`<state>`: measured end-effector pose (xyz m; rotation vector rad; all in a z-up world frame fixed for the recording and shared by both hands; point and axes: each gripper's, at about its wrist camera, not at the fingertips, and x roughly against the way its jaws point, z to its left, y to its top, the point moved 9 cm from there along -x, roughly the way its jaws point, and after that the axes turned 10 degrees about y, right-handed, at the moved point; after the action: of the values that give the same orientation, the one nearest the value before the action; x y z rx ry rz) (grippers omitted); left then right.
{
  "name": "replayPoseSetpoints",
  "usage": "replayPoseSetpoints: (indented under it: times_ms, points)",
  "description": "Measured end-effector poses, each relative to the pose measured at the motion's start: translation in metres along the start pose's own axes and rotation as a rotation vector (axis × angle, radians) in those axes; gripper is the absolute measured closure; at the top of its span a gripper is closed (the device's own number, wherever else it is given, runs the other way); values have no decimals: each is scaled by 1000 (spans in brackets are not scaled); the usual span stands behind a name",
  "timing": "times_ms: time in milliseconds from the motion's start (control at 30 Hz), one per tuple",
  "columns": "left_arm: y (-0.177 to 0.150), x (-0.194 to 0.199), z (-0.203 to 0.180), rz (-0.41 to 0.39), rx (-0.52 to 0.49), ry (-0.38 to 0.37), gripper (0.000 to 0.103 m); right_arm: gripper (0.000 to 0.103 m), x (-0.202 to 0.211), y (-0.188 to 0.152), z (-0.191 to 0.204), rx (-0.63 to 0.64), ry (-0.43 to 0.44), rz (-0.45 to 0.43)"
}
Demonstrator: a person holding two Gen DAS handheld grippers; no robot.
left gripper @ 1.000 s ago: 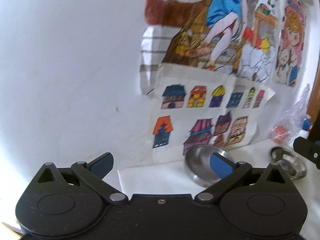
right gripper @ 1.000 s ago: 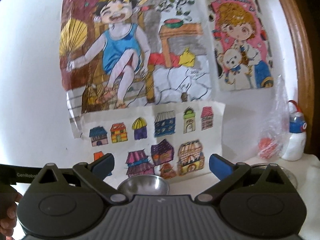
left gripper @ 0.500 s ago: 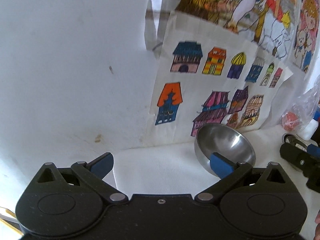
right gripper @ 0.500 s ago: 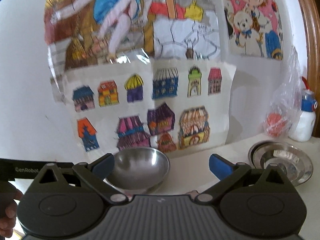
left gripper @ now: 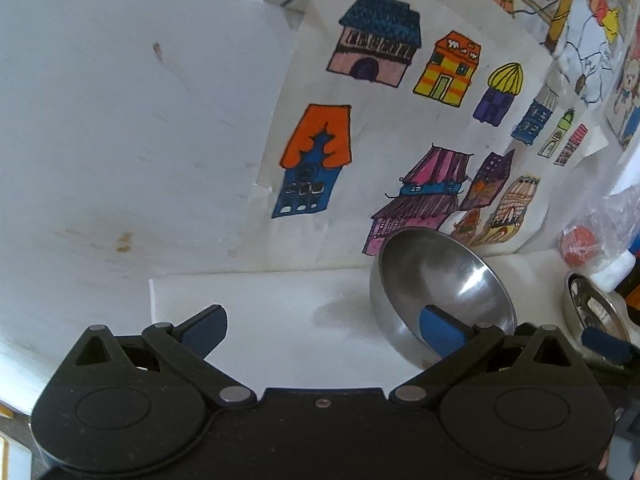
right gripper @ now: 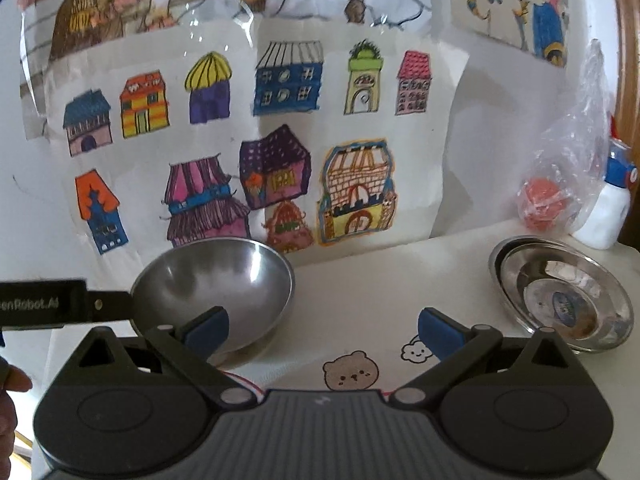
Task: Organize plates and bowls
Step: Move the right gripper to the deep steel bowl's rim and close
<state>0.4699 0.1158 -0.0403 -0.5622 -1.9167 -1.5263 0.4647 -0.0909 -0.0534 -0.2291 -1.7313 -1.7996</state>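
Observation:
A round steel bowl stands on the white table close to the wall. My left gripper is open, its right finger in front of the bowl's near rim, nothing between its fingers. A shallow steel plate lies to the right of the bowl. My right gripper is open and held between bowl and plate, its left finger in front of the bowl. The left gripper's black body shows at the bowl's left side in the right wrist view.
Coloured drawings of houses hang on the wall behind the table. A clear bag with a red ball and a white bottle stand at the back right. A cloth with a bear print covers the table's front.
Both grippers have come lower and closer to the table. The bowl and plate now look larger and nearer. Both grippers stayed open.

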Motion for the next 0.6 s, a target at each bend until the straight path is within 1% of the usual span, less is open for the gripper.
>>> replayPoseSetpoints:
  times_ms: [133, 467, 600]
  points:
    - [1, -8, -7, 7, 14, 2, 1, 0, -10, -2, 2, 18, 11, 16]
    - [1, -21, -25, 14, -11, -24, 1, 1, -22, -2, 0, -2, 53, 44]
    - [2, -24, -30, 15, -16, -27, 1, 4, -24, -3, 2, -8, 78, 46]
